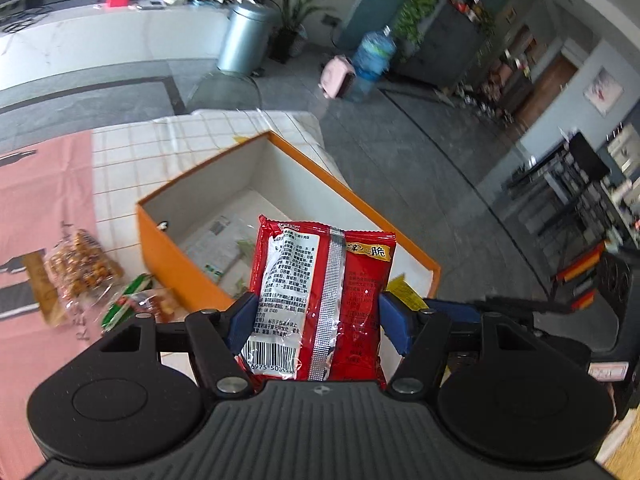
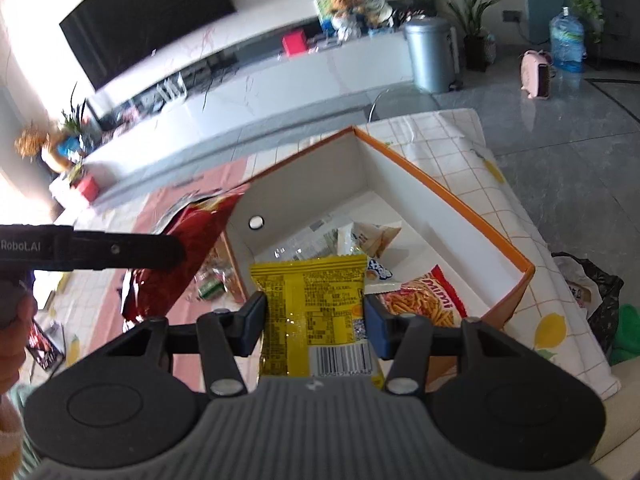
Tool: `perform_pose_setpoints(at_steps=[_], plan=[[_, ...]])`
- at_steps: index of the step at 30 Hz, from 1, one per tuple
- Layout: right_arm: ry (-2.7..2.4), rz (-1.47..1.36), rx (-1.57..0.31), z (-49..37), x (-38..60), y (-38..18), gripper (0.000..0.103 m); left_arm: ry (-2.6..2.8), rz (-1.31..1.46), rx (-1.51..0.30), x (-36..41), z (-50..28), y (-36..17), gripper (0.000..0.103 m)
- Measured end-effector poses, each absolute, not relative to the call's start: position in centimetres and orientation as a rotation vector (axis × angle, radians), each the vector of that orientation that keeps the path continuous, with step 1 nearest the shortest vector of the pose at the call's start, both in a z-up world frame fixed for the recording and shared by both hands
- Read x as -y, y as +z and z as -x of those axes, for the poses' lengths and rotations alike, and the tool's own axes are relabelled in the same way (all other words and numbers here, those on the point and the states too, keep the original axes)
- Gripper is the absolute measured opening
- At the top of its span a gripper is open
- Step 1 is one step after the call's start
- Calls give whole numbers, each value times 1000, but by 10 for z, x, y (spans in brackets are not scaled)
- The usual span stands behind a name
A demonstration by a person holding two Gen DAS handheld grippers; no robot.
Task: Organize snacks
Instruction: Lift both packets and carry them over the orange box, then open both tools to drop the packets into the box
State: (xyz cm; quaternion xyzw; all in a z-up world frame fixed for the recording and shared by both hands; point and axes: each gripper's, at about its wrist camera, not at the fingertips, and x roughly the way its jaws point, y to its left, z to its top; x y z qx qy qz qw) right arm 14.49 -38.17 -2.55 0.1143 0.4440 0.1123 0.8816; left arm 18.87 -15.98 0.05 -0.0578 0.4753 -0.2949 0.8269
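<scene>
The left gripper (image 1: 316, 316) was clamped on a red snack packet (image 1: 320, 300), held upright between its blue pads. The right gripper (image 2: 314, 322) likewise gripped a yellow snack packet (image 2: 316, 312). Just ahead of both claws sat the orange box (image 2: 460, 200), with a striped snack bag (image 2: 432, 300) inside, right of the yellow packet.

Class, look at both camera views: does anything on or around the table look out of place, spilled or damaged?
Two snack bags lie loose on the table beside the orange box, not yet inside it. Nothing looks spilled or torn. The red packet and yellow packet are simply held in the jaws.
</scene>
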Motion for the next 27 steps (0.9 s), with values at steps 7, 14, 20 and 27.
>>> perform_pose_setpoints(at_steps=[7, 14, 20, 27], plan=[[321, -44, -1094, -190, 378, -50, 50, -649, -36, -1105, 202, -217, -19, 76], [438, 67, -1184, -214, 357, -79, 50, -702, -151, -1150, 220, -234, -39, 76], [473, 118, -1252, -220, 353, -98, 50, -748, -228, -1190, 233, -239, -55, 75], [469, 124, -1323, -225, 358, -118, 51, -787, -290, -1214, 245, -236, -70, 74]])
